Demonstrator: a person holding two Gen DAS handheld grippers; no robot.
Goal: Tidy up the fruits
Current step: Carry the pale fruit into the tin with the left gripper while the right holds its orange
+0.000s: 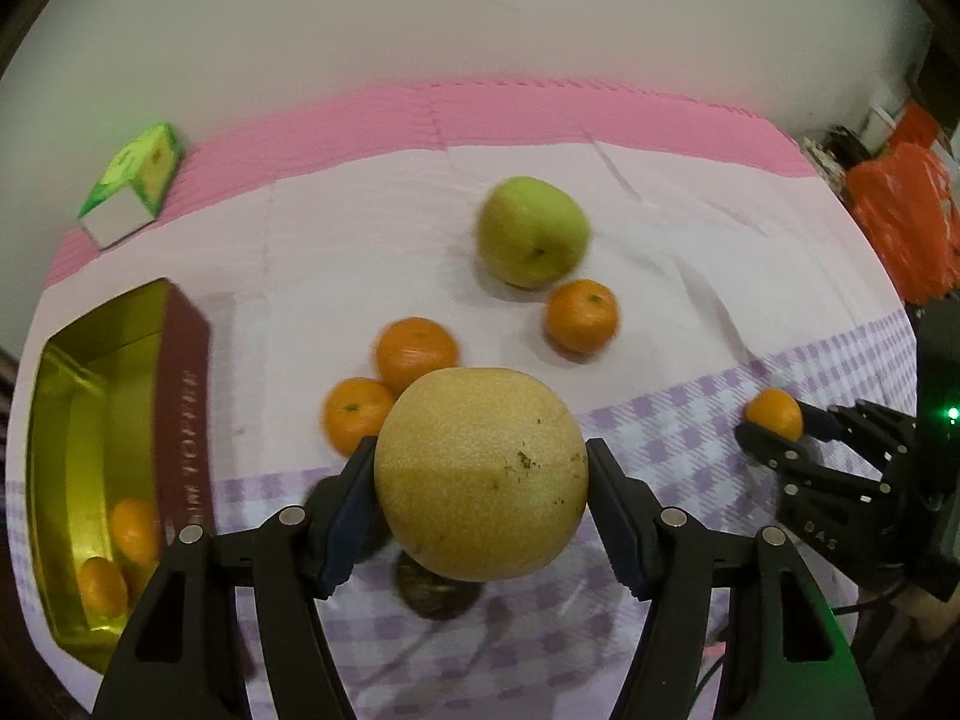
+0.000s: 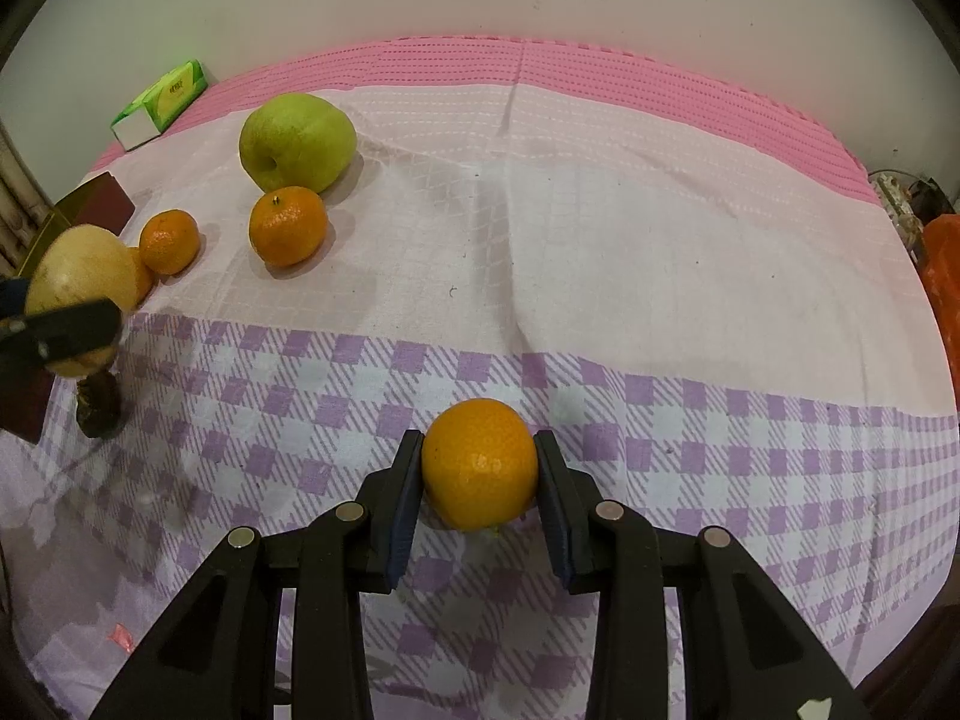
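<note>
My left gripper is shut on a large yellow pear and holds it above the cloth; the pear also shows in the right wrist view. My right gripper is shut on a small orange, also seen in the left wrist view. A green pear and three loose oranges lie on the cloth. A gold tin box at the left holds oranges.
A green tissue pack lies at the back left on the pink mat. A dark small object sits on the checked cloth under the yellow pear. An orange bag is off the table's right.
</note>
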